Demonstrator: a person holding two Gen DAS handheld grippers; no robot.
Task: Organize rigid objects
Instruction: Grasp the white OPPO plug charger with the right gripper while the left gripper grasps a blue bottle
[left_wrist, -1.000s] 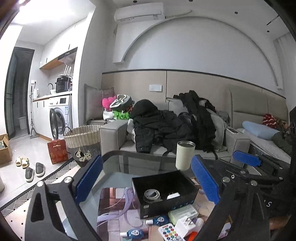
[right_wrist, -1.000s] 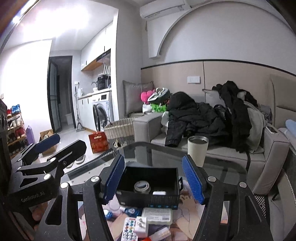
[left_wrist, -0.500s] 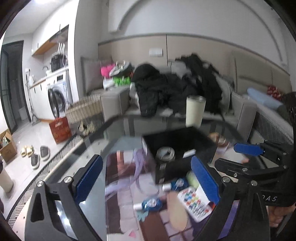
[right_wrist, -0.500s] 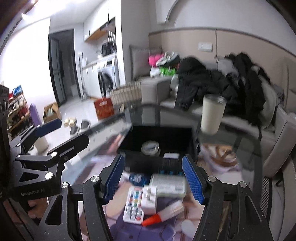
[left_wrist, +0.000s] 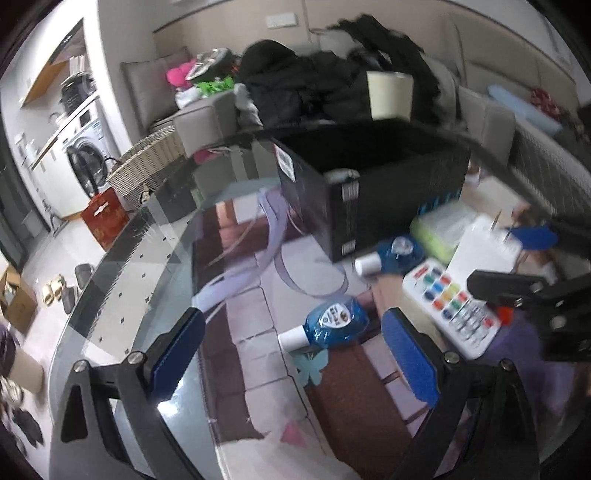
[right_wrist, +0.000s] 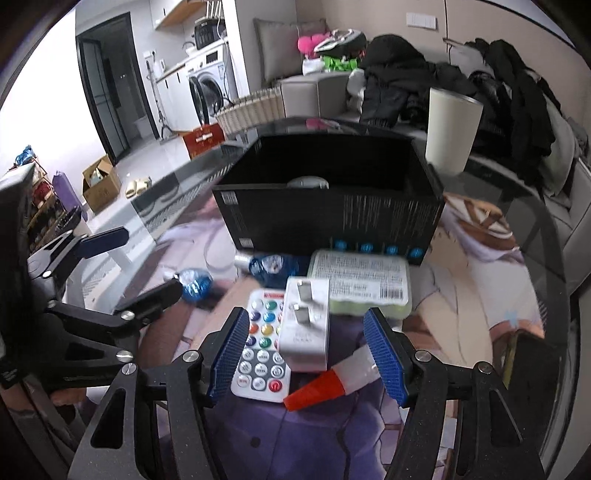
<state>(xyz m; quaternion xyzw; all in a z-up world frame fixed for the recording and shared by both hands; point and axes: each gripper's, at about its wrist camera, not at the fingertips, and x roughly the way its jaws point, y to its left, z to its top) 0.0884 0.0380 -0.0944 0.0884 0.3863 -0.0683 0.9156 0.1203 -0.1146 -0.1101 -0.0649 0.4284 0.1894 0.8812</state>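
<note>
The right tool (right_wrist: 308, 354) hangs low over the round glass tabletop (right_wrist: 517, 229) with its blue-padded jaws spread wide and nothing between them in contact; in the lower centre of the right wrist view they bracket a white plug adapter with two metal prongs (right_wrist: 306, 325), which lies partly on a white remote control with coloured round buttons (right_wrist: 260, 350). A white tube with an orange-red conical cap (right_wrist: 325, 386) lies just beside the adapter, lower right of it. The open black cardboard box (right_wrist: 332, 206), seemingly the collecting bin, sits in the upper centre, and a pale green flat plastic case (right_wrist: 360, 282) touches its front wall. The left tool (left_wrist: 295, 354), likewise released, frames a blue flat bottle with a white cap (left_wrist: 328, 325) at the lower centre of its view; a second blue bottle (left_wrist: 391, 254) lies nearer the box. The step in hand looks like a pick of the adapter. Doing it well likely means descending squarely so the pads meet its long flat sides, clearing the remote beneath and the tube's cap, then closing gently before lifting toward the box.
</note>
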